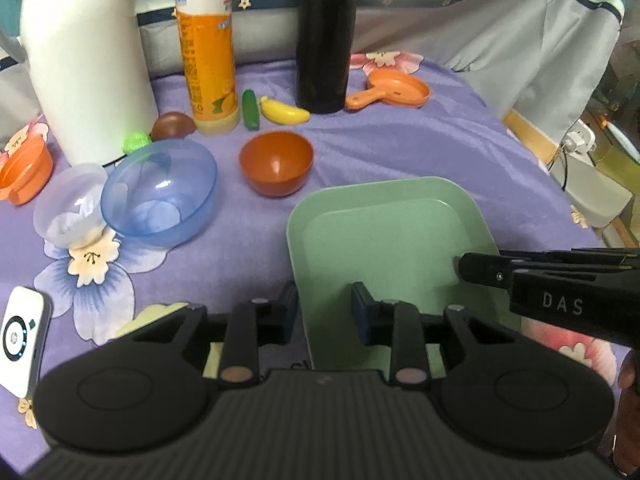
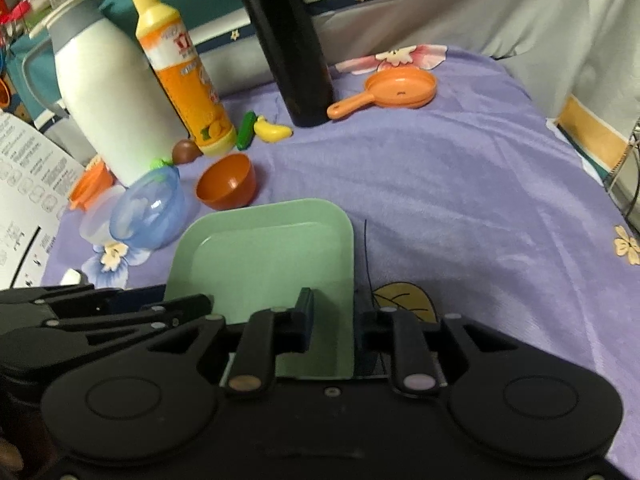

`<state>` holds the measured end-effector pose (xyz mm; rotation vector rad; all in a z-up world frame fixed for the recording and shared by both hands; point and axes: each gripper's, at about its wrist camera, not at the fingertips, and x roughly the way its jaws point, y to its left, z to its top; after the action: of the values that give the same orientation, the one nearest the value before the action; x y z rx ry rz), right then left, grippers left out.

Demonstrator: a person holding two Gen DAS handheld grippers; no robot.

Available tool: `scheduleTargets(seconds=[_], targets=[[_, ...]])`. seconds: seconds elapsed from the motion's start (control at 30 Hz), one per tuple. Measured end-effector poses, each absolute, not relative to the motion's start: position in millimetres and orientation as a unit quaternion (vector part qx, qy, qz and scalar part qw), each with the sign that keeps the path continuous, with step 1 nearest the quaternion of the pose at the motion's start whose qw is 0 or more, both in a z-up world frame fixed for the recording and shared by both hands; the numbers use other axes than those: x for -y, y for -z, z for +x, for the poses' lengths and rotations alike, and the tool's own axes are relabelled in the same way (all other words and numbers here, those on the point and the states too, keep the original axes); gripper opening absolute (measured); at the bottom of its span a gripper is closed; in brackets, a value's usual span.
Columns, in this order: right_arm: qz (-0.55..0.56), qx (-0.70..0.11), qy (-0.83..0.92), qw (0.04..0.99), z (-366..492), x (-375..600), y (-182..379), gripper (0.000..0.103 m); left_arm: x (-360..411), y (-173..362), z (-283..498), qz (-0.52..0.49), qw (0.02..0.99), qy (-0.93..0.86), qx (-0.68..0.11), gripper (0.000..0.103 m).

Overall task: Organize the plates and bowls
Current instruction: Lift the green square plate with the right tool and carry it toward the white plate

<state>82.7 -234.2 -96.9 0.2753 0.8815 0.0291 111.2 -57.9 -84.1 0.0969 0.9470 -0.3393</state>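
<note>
A pale green square plate (image 1: pixel 384 236) lies over the purple flowered cloth, held from both sides. My left gripper (image 1: pixel 324 306) is shut on its left rim, one finger outside the edge and one on the plate's floor. My right gripper (image 2: pixel 334 312) is shut on the right rim of the green plate (image 2: pixel 260 248) in the same way; its black fingers (image 1: pixel 480 270) reach in from the right in the left wrist view. Beyond the plate stand an orange-brown bowl (image 1: pixel 276 162), a clear blue bowl (image 1: pixel 160 192) and a small clear bowl (image 1: pixel 68 208), apart from both grippers.
At the back stand a white flask (image 1: pixel 84 60), an orange bottle (image 1: pixel 206 48) and a tall black bottle (image 1: pixel 324 32). Toy cucumber (image 1: pixel 251 110), banana (image 1: pixel 284 112), an orange toy pan (image 1: pixel 396 90) and an orange pot (image 1: pixel 24 172) lie around. A white device (image 1: pixel 20 336) sits front left.
</note>
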Motion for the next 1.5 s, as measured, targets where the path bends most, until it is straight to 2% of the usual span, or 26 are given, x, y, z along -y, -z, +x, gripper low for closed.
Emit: scheduleTargets(seconds=[0.8,1.1,1.5], targets=[[0.141,-0.361,-0.024,0.921,-16.9,213.8,7.1,0.022,23.6,-2.4,30.2,0.046,0.903,0.186,-0.385,0.028],[0.145,-0.358,-0.042,0.922,-60.3,196.5,-4.4,0.022,4.1,-17.4,-15.2,0.062,0.908,0.177,-0.374,0.028],[0.137,-0.38,-0.078,0.912,-90.7,158.4,0.0,0.022,-39.0,-12.0,-53.4,0.062,0.906,0.153,-0.39,0.029]])
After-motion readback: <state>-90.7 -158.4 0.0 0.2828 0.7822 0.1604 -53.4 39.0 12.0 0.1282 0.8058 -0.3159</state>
